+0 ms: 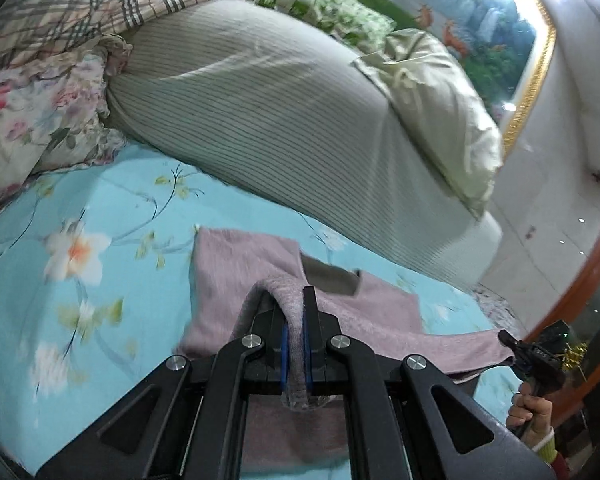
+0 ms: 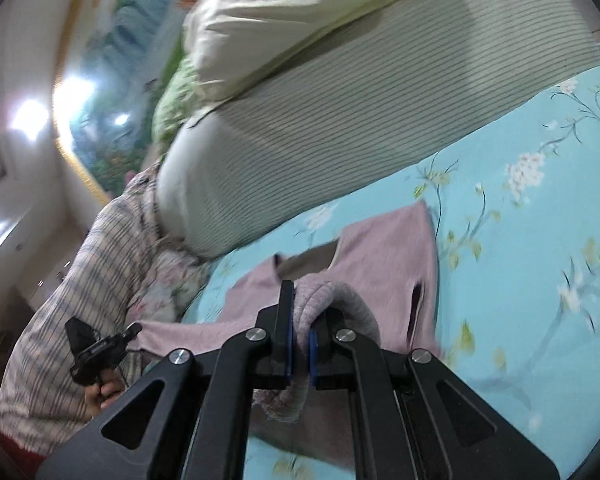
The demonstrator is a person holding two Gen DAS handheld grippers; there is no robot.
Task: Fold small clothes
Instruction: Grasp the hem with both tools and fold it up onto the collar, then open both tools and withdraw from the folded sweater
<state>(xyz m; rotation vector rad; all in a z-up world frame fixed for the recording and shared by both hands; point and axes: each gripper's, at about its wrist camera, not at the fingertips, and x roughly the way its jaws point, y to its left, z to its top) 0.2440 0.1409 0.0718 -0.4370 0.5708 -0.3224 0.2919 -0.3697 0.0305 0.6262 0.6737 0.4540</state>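
Observation:
A small pink knit garment (image 1: pixel 236 272) lies on the blue floral bedsheet (image 1: pixel 80 280); its far part rests flat, with a dark neck opening (image 1: pixel 328 276). My left gripper (image 1: pixel 296 304) is shut on a bunched edge of the garment, lifted off the sheet. My right gripper (image 2: pixel 300 304) is shut on another bunched edge of the same garment (image 2: pixel 384 252). The cloth stretches between the two. The right gripper also shows in the left wrist view (image 1: pixel 512 344), and the left gripper in the right wrist view (image 2: pixel 130 332).
A large striped grey pillow (image 1: pixel 268 112) lies just beyond the garment. Pale green pillows (image 1: pixel 432 92), a floral cushion (image 1: pixel 32 120) and a plaid blanket (image 1: pixel 60 4) are behind. A person in a striped top (image 2: pixel 80 288) stands at the bed's edge.

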